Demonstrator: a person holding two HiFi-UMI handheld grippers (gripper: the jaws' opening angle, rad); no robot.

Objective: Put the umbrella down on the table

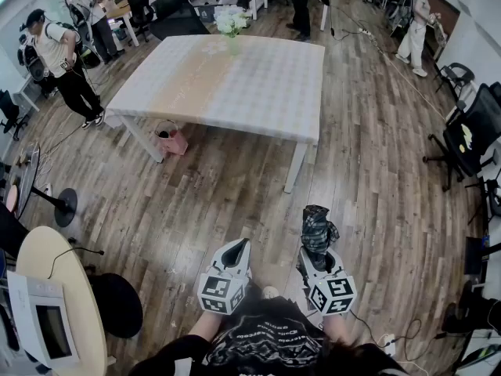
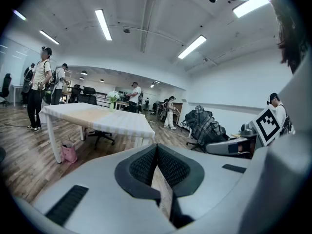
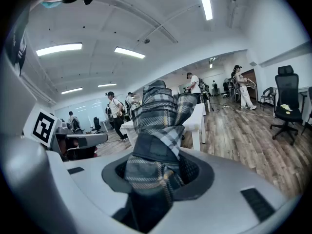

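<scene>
A folded plaid umbrella (image 1: 317, 229) sticks out forward from my right gripper (image 1: 315, 258), whose jaws are shut on it; in the right gripper view the umbrella (image 3: 158, 130) fills the middle between the pads. My left gripper (image 1: 235, 257) hangs beside it at the left, shut with nothing in it, its pads (image 2: 146, 167) meeting at the tip. The white table (image 1: 258, 92) with a pale cloth stands some way ahead across the wood floor; it also shows in the left gripper view (image 2: 112, 121).
A vase of white flowers (image 1: 232, 23) stands at the table's far edge. A pink bag (image 1: 170, 139) sits under the table. Black office chairs (image 1: 468, 135) stand at the right, a round table (image 1: 59, 288) with a device at the near left. Several people stand around the room.
</scene>
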